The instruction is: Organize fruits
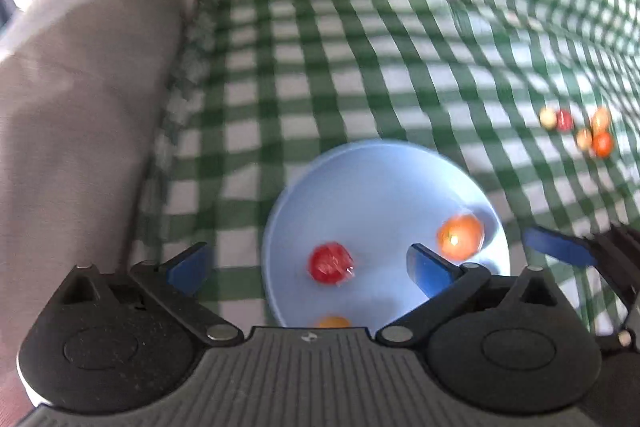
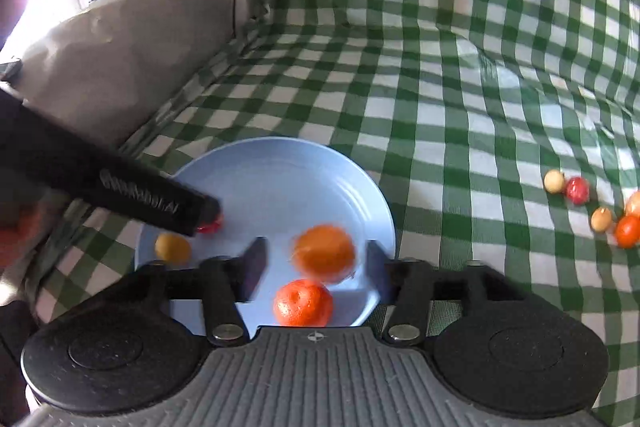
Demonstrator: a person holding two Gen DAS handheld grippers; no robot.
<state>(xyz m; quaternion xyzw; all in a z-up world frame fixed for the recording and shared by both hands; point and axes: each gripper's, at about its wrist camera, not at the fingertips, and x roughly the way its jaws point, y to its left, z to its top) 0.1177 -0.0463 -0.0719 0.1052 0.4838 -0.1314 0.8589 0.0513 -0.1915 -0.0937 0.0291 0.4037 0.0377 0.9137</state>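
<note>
The left gripper [image 1: 308, 263] has its blue fingers [image 1: 188, 265] spread wide over the blue plate [image 1: 360, 171] with a red fruit [image 1: 331, 263] lying free on the plate between them, gripped by nothing. The right gripper [image 2: 316, 263] also has its fingers [image 2: 254, 263] parted, and a blurred orange fruit [image 2: 325, 253] sits in the gap without either pad pressing on it, so both read as released. The step in hand looks like dropping fruit onto the plate; I judge the next move to be lifting both grippers clear and reaching across to the loose cluster of small fruits [image 2: 592, 205] lying well apart on the right of the green checked cloth [image 2: 440, 67], which calls for a narrow, careful pinch, since those pieces are small and round and may roll. Counted in the right wrist view, the plate holds four: the orange one, a redder orange one [image 2: 303, 303] nearest the camera, a small yellow one [image 2: 173, 247] and the red one, mostly hidden behind the left gripper. The cluster shows five. A grey cushion [image 2: 132, 39] lies beyond the plate.
</note>
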